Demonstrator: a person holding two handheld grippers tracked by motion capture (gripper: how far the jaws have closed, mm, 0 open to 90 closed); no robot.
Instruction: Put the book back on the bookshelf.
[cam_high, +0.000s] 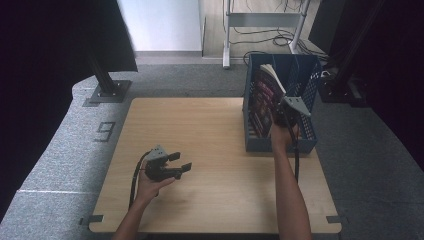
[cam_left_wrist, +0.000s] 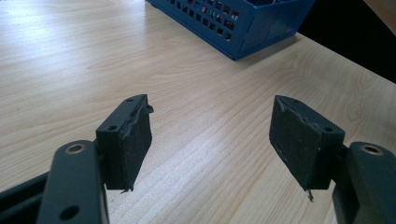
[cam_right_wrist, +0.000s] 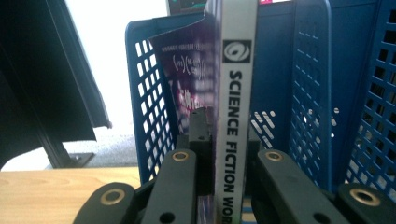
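The book's (cam_right_wrist: 236, 116) lower end is dropping out of frame in the right gripper view, its title cut off. The right gripper (cam_right_wrist: 219, 154) is clamping its spine inside the blue rack (cam_high: 305, 107). The left gripper (cam_left_wrist: 210, 140) is hovering wide open, empty, over the bench (cam_high: 210, 150).

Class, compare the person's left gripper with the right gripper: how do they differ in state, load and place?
The left gripper has its jaws wide apart with nothing between them; the right gripper is clamped on a book. The left gripper hangs over the bare wooden table; the right gripper reaches into the blue file rack. Both have black padded jaws and are hand-held.
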